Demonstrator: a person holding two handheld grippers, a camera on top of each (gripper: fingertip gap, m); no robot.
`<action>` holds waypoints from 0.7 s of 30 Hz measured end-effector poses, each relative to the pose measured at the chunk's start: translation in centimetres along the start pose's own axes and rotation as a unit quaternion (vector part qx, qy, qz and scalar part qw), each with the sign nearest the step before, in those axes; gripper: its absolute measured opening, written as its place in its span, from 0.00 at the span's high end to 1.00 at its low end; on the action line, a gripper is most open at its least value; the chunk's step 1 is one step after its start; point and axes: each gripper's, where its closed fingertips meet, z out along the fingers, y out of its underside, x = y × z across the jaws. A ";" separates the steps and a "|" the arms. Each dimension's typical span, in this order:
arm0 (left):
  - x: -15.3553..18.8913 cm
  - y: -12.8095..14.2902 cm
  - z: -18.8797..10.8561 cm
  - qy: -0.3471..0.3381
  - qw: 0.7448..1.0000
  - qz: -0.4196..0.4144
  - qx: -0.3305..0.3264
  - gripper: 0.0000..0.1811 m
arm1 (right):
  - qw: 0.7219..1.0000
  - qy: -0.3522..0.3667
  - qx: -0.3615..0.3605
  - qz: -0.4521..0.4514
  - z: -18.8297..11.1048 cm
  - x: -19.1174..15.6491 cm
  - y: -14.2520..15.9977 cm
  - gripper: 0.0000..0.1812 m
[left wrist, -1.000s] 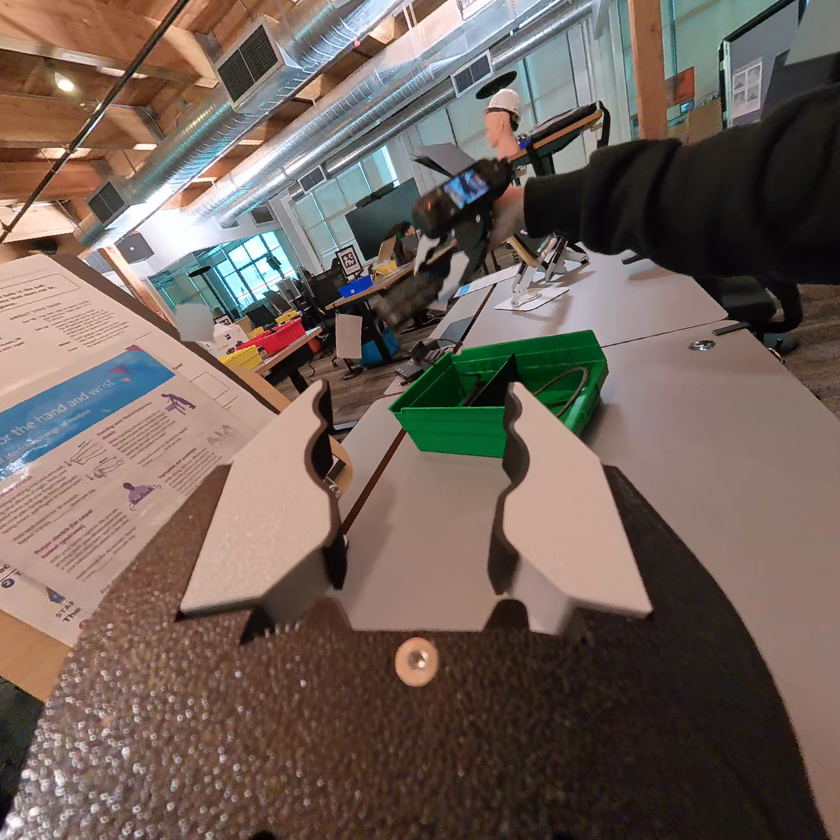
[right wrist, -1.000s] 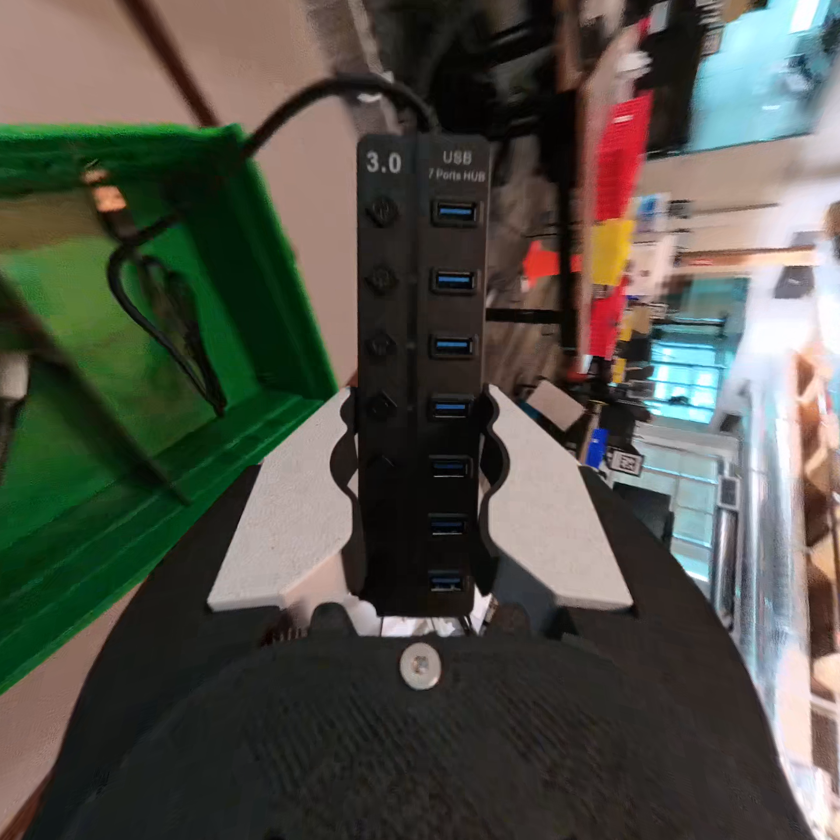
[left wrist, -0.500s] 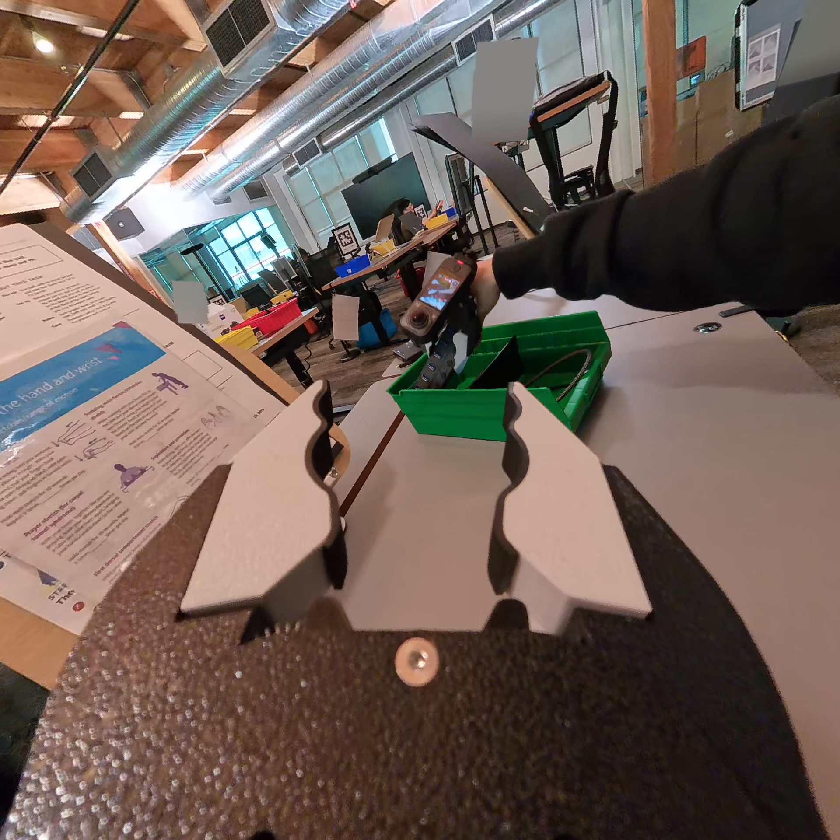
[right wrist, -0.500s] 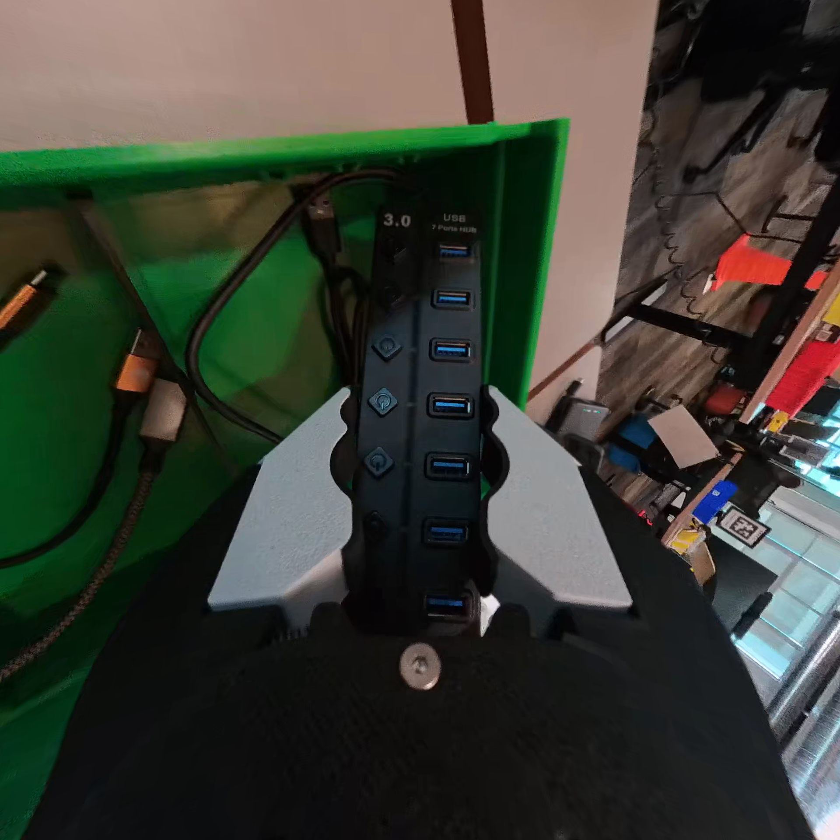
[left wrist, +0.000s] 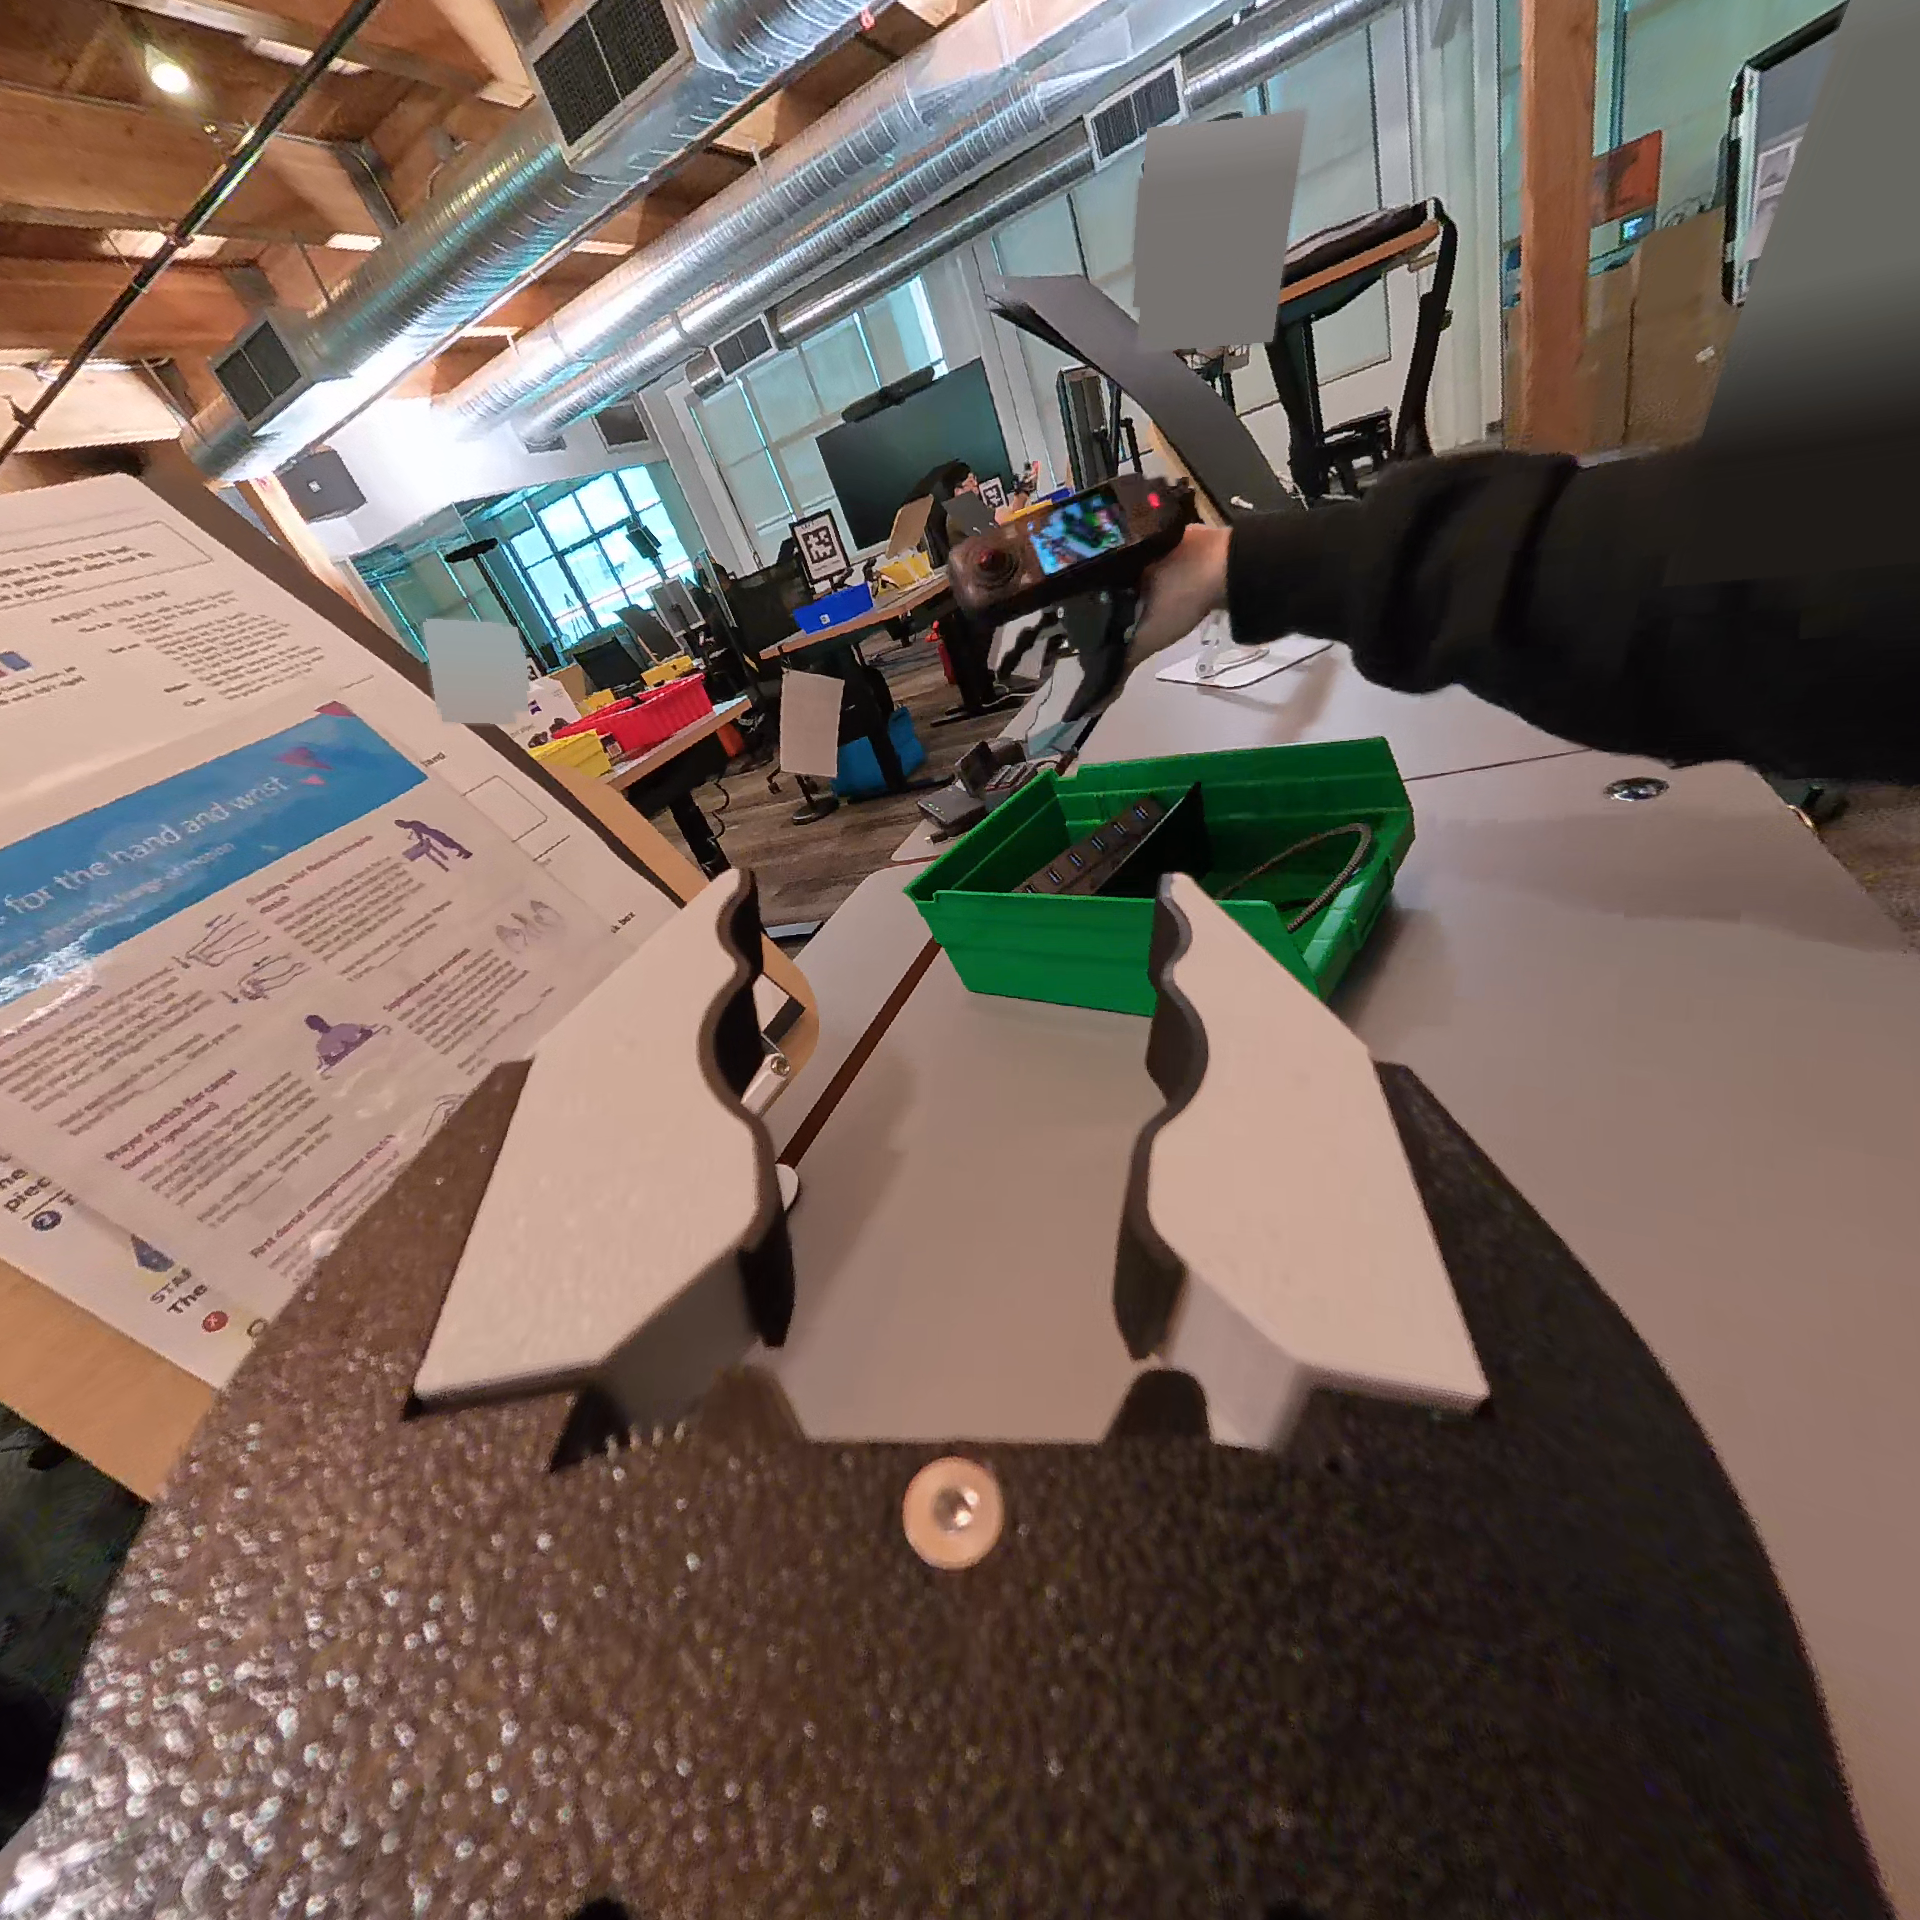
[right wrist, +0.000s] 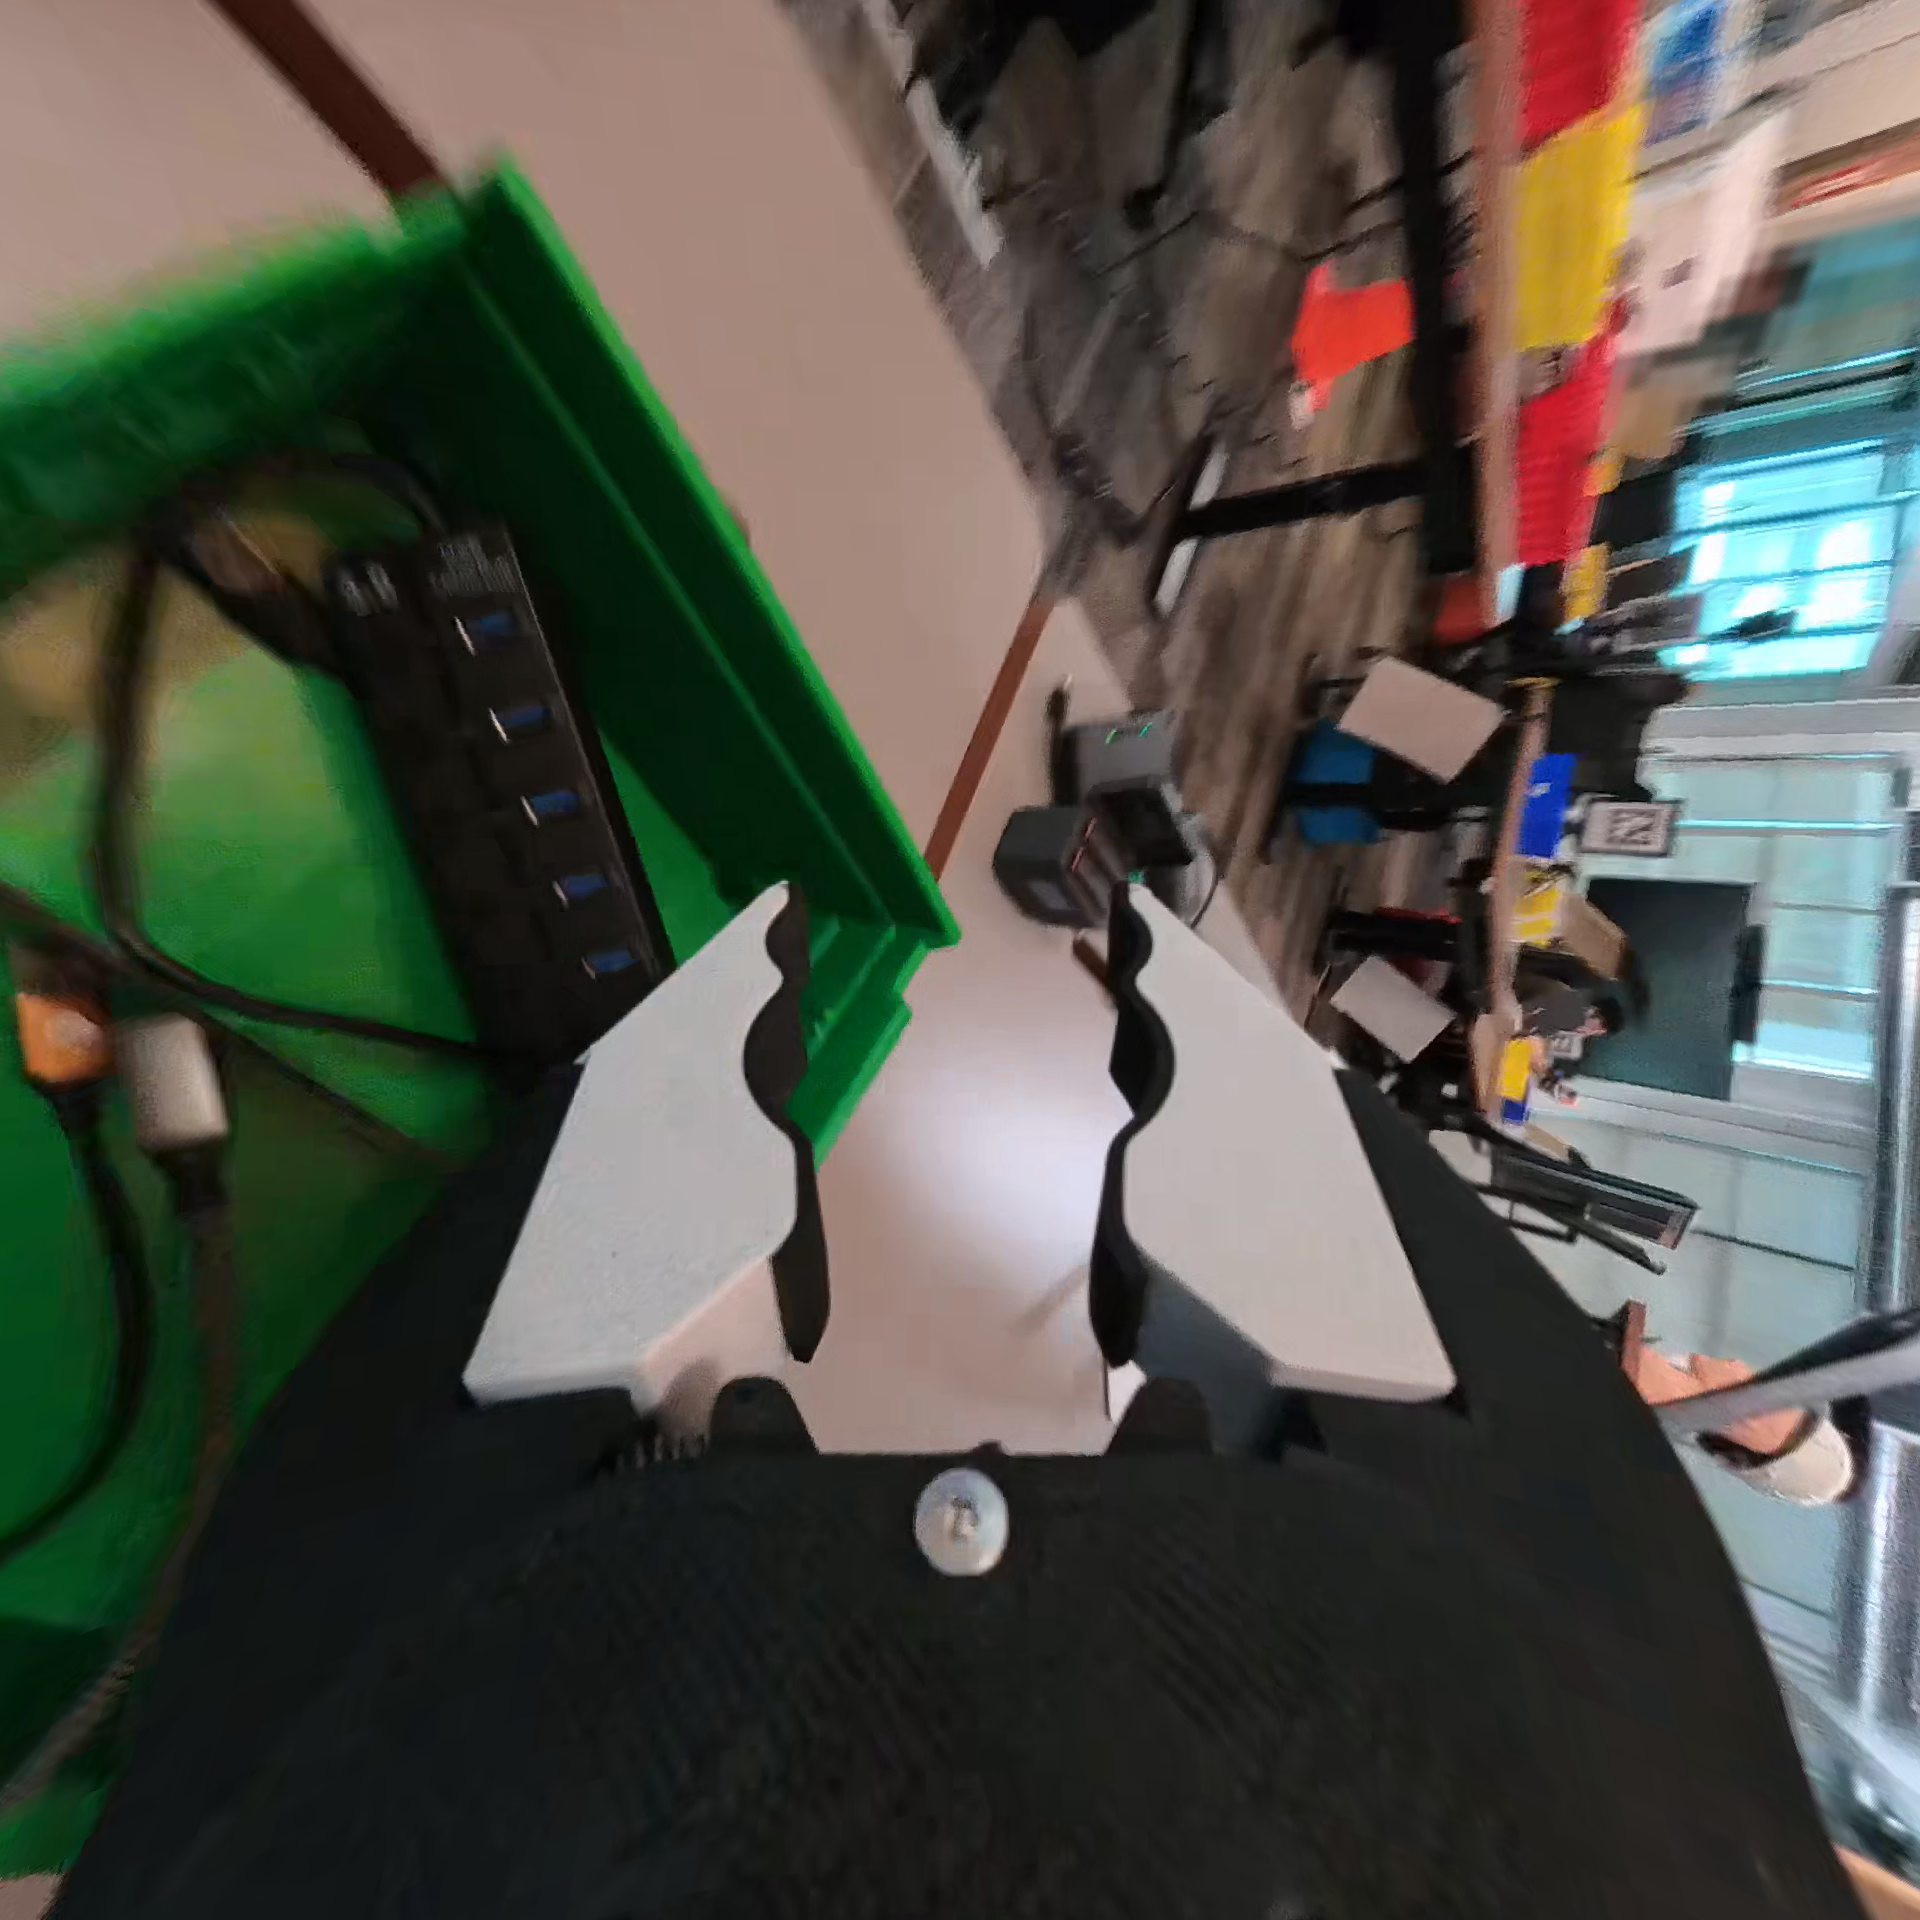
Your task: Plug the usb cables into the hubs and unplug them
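The right gripper [right wrist: 956,1122] stood with its fingers [right wrist: 665,1143] spread apart and nothing between them, above the near right corner of the green bin [right wrist: 665,644]; the view was blurred, so fine detail was uncertain. The black USB hub [right wrist: 509,800] lay inside the bin along its right wall, ports facing up and all visible ports empty; its own lead curled off at the far end. Loose cables lay in the left part of the bin, an orange-collared plug [right wrist: 57,1039] and a grey-collared plug [right wrist: 171,1081] side by side. The left gripper [left wrist: 956,1122] was also open and empty, held low over the grey table [left wrist: 1558,1143], well short of the bin [left wrist: 1039,951]; from there the hub [left wrist: 1101,857] showed leaning against a black divider [left wrist: 1164,847], with a braided cable [left wrist: 1320,868] in the right compartment. Judgement: the hub rested unheld and no cable was plugged; to do the step well, one gripper should pin the hub by its long edges, clear of the ports, before any insertion; the other should take a plug by its collar, not the cord, square it to a port and press straight; the hub, leaning and light, would likely slide or tip if pushed unsupported.
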 end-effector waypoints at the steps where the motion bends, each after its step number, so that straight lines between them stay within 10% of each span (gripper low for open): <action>1: -0.2 -0.1 -0.1 -0.005 1.000 -0.004 0.000 0.60 | 0.999 0.014 0.037 0.015 -1.7 -0.6 -2.0 0.68; 4: -1.2 0.0 -0.7 -0.033 0.999 -0.021 -0.017 0.61 | 0.974 -0.004 0.214 0.080 -8.8 -5.5 -9.9 0.69; 9: -5.9 1.8 -5.6 -0.167 0.979 -0.055 -0.106 0.63 | 0.851 -0.154 0.469 0.180 -20.3 -18.6 -19.8 0.69; 16: -13.4 8.8 -19.3 -0.436 0.848 -0.141 -0.267 0.63 | 0.861 -0.136 0.457 0.176 -17.0 -27.4 -20.4 0.67; 21: -15.3 17.0 -21.3 -0.459 0.790 -0.290 -0.285 0.52 | 0.857 -0.108 0.465 0.195 -15.5 -28.4 -19.4 0.69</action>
